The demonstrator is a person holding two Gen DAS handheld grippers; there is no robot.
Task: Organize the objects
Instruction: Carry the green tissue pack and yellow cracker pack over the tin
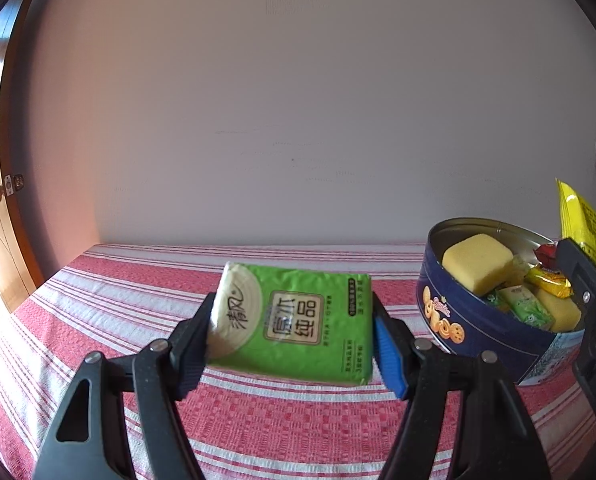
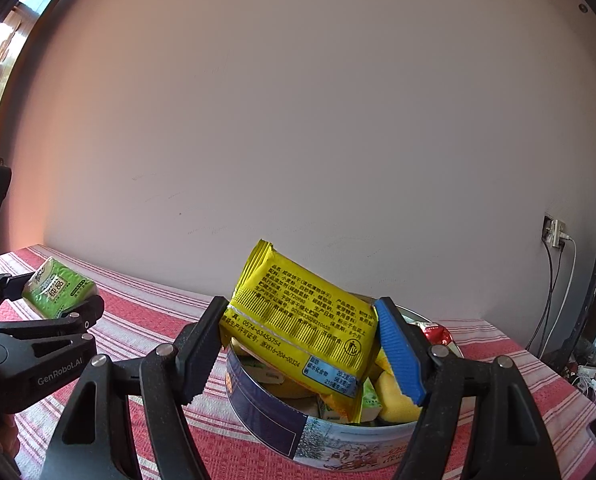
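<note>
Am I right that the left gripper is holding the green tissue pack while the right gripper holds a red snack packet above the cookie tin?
Not quite: the packet is yellow, not red. The right wrist view shows the right gripper shut on a yellow snack packet above the cookie tin. The rest stands: the left gripper holds the green tissue pack.

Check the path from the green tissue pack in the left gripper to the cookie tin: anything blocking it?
Yes. The right gripper holds a yellow snack packet right over the cookie tin's opening, and the tin already looks nearly full. Between the green tissue pack in the left gripper and the tin's near wall, only striped cloth shows.
</note>
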